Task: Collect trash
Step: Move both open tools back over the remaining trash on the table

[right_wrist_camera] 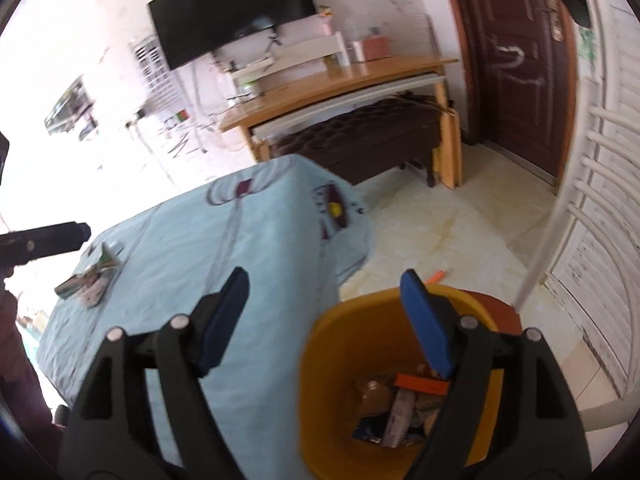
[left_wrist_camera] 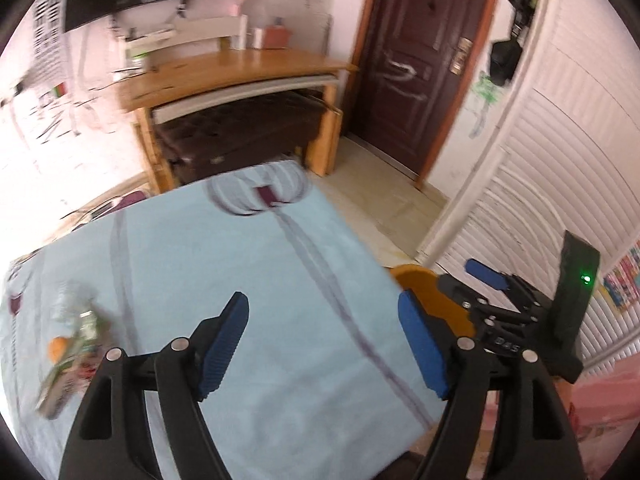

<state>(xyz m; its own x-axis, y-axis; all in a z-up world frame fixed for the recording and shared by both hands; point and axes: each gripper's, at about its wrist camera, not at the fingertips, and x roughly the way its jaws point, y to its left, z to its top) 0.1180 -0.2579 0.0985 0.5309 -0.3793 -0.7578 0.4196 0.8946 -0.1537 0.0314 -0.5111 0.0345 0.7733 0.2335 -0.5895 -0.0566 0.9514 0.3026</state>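
Note:
A pile of shiny snack wrappers [left_wrist_camera: 72, 340] lies on the light blue bed cover [left_wrist_camera: 240, 280] at the left; it also shows in the right wrist view [right_wrist_camera: 90, 280]. My left gripper [left_wrist_camera: 324, 344] is open and empty above the bed, right of the wrappers. A yellow trash bin [right_wrist_camera: 320, 380] with wrappers and an orange packet inside stands beside the bed. My right gripper [right_wrist_camera: 326, 320] is open and empty over the bin's rim; it also shows in the left wrist view [left_wrist_camera: 448, 284] above the bin [left_wrist_camera: 416, 280].
A wooden desk [right_wrist_camera: 340, 84] with a dark ottoman under it stands at the far wall, under a TV [right_wrist_camera: 232, 8]. A brown door [left_wrist_camera: 420, 60] and a white louvred wardrobe [left_wrist_camera: 540, 180] are at the right. A small orange item [right_wrist_camera: 435, 277] lies on the tile floor.

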